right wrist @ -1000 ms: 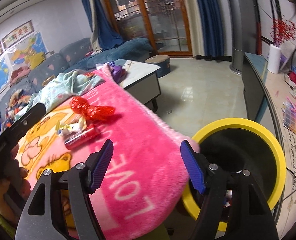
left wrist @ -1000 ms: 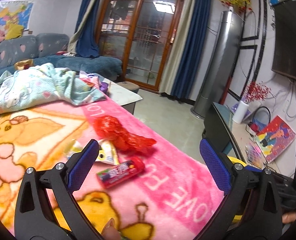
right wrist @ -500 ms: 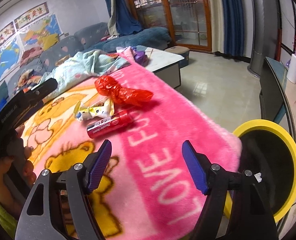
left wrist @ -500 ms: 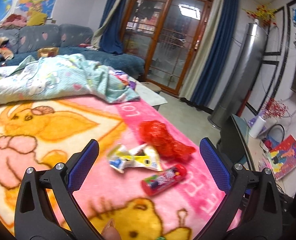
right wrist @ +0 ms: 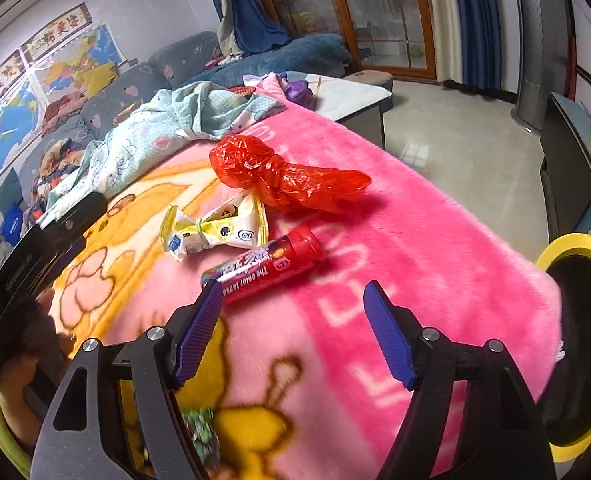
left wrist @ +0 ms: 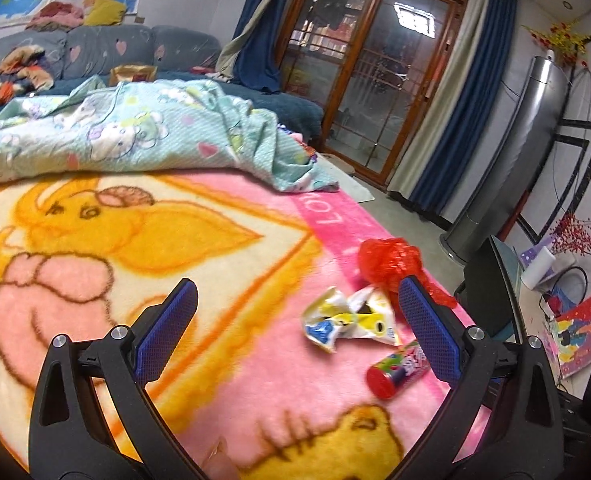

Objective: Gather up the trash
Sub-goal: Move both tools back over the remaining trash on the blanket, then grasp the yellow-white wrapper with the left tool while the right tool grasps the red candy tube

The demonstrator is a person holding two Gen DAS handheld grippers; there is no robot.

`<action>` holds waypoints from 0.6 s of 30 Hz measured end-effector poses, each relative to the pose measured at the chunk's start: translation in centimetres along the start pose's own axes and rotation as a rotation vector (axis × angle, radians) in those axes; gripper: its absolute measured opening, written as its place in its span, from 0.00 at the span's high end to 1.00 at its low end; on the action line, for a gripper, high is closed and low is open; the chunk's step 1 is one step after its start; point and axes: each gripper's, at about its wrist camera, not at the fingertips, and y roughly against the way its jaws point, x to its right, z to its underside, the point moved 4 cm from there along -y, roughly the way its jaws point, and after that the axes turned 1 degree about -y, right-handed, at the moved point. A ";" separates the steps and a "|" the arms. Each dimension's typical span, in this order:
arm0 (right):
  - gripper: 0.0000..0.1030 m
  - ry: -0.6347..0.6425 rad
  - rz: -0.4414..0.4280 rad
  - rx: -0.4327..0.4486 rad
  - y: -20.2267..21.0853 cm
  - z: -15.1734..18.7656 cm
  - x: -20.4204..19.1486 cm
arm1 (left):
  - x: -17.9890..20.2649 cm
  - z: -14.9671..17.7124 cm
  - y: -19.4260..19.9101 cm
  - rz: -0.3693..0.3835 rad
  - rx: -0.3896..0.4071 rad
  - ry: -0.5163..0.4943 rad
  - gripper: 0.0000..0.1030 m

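both released tools [right wrist: 291, 320] nearer red tube [right wrist: 269, 266], label perhaps "the color"

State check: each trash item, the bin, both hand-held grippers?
red plastic bag: crumpled, loose on blanket
yellow wrapper: torn open, crumpled
red candy tube: capped, lying on its side
yellow-rimmed bin: open top
left hand-held gripper: open, empty
right hand-held gripper: open, empty
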 end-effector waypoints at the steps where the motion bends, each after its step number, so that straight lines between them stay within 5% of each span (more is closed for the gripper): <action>1: 0.32 -0.010 -0.004 -0.006 -0.5 -0.1 -0.1 | -0.2 0.1 -0.2 0.001 -0.004 0.005 0.11; 11: 0.32 -0.105 -0.012 -0.042 -4.5 -1.5 -0.8 | -1.3 0.6 -3.2 0.084 -0.091 0.077 0.30; 18: 0.35 -0.199 -0.032 -0.089 -7.0 -1.3 -0.2 | -1.1 1.2 -5.7 0.188 -0.170 0.145 0.34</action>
